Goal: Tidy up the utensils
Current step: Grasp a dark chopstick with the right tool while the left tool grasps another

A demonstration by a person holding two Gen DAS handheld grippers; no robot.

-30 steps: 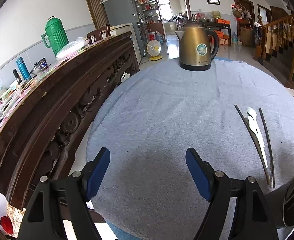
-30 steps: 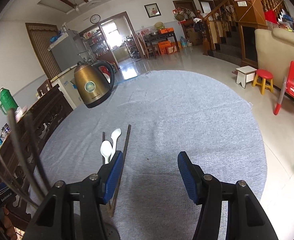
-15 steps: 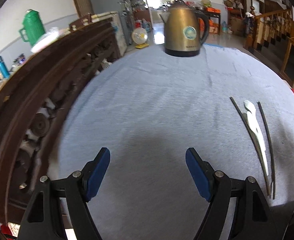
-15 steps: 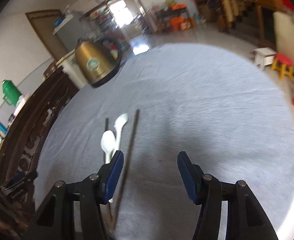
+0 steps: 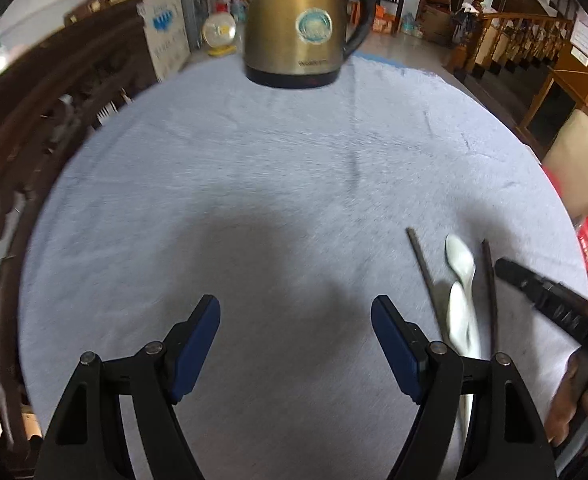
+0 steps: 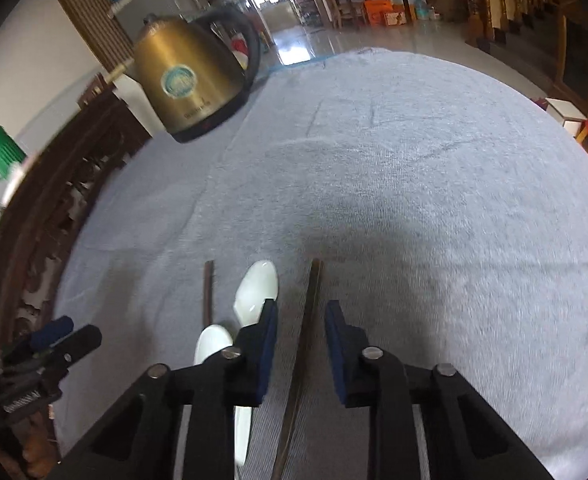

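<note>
Four utensils on the grey cloth (image 6: 414, 160): two white spoons and two dark chopsticks, all lying side by side, lengthwise away from the cameras. Right chopstick (image 6: 308, 328) just between the blue pads of the right gripper (image 6: 300, 344), jaws closing around it, not yet pressing as far as can be seen. Far spoon (image 6: 256, 292) just left of that gripper's left pad, near spoon (image 6: 214, 344) partly hidden behind the finger, left chopstick (image 6: 208, 292) beyond them. Left gripper (image 5: 296, 344) with jaws wide apart over bare cloth, nothing between them, the utensils to its right. Gold kettle (image 5: 302, 20) well apart at the far edge. Probably light, thin and stiff, this chopstick, and likely smooth, so easy to roll or slip out of the pads; better taken near the middle of its length, square across, to avoid tipping. Spoons probably ceramic or hard plastic, so maybe fragile and slippery; best taken at the narrow handle, not at the rounded bowl. Soft cloth below, so some give when pressing down.
</note>
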